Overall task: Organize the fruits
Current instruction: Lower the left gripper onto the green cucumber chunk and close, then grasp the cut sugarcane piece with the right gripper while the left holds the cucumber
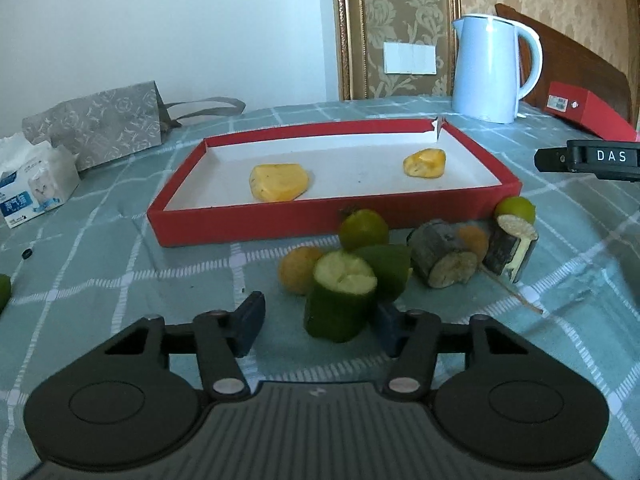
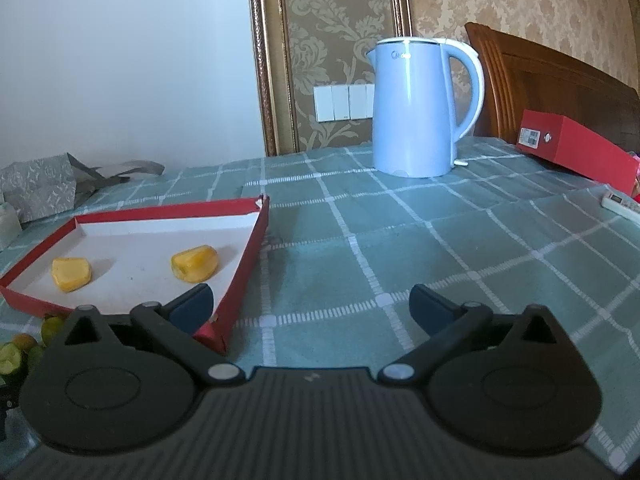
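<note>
Left wrist view: a green cut fruit piece (image 1: 340, 300) stands on the desk (image 1: 100, 264) between the two blue fingers of the left gripper (image 1: 320, 326). The right finger (image 1: 386, 326) lies just behind the piece's edge and the left finger (image 1: 250, 322) stands apart from it; whether either pad presses on it cannot be told. At 12 o'clock from the piece lies a cluster of fruit: a small orange fruit (image 1: 298, 270), a round green fruit (image 1: 362, 230), a green wedge (image 1: 390, 268), two dark-skinned cut pieces (image 1: 444, 258) (image 1: 512, 246) and a second round green fruit (image 1: 516, 208). Beyond them sits a shallow red tray (image 1: 280, 222) with a white floor, holding two yellow fruit pieces (image 1: 278, 182) (image 1: 424, 163). At 10 o'clock are a tissue pack (image 1: 32, 188) and a grey patterned bag (image 1: 100, 124); at 1 o'clock, a pale blue kettle (image 1: 488, 68) and a red box (image 1: 588, 110).

Right wrist view: the right gripper (image 2: 312, 304) has its fingers spread wide with nothing between them, over the checked cloth beside the tray's near corner.
</note>
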